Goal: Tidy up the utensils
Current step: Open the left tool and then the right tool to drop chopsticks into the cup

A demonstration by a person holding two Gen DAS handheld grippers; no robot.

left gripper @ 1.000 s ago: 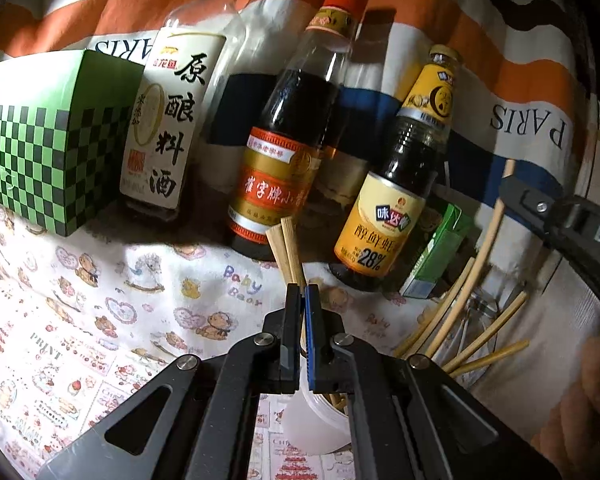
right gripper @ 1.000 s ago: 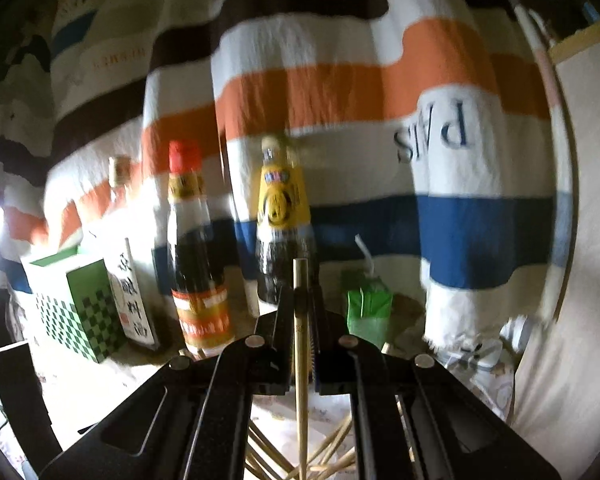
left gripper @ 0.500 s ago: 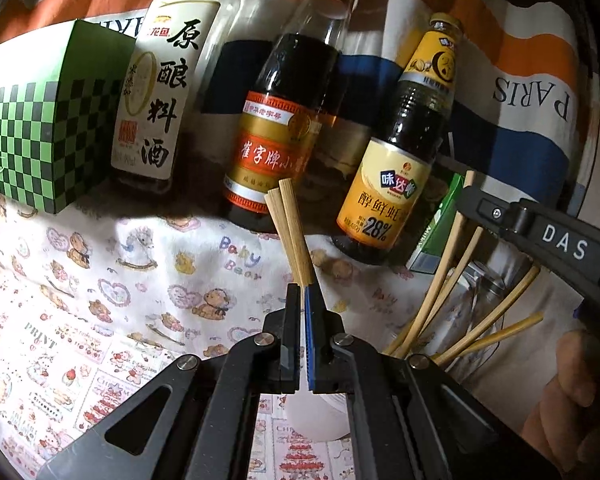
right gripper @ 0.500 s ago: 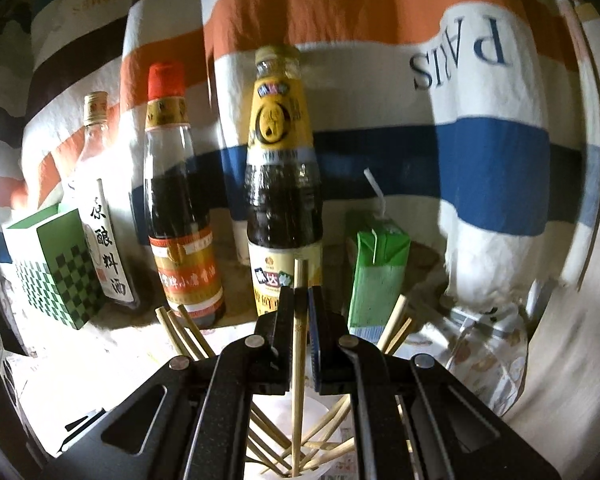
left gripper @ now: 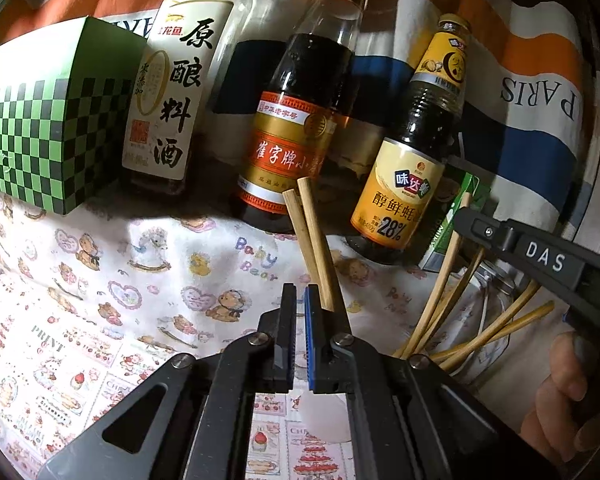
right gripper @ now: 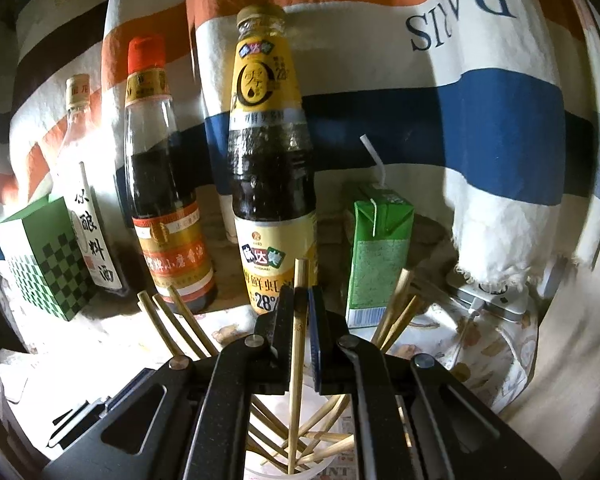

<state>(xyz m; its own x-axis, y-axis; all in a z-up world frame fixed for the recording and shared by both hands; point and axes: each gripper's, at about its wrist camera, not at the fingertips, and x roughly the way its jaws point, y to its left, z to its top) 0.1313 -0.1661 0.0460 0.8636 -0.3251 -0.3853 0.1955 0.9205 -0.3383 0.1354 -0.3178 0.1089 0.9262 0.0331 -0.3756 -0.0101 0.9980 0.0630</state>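
Left wrist view: our left gripper (left gripper: 299, 312) stays clenched and empty above the white cup (left gripper: 324, 416); the right gripper (left gripper: 466, 216) has come in beside the fanned chopsticks (left gripper: 440, 296). Printed cloth (left gripper: 100, 300) covers the table.

Right wrist view: we have lowered one chopstick (right gripper: 298, 344), still pinched, into the cup (right gripper: 272, 412); release is probably next. Bottles (right gripper: 274, 184) line a striped drape (right gripper: 480, 112).

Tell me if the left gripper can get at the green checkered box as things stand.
Probably not yet. The left gripper looks shut on the rim of a white cup, so it is busy. The green checkered box itself stands unblocked at the far left.
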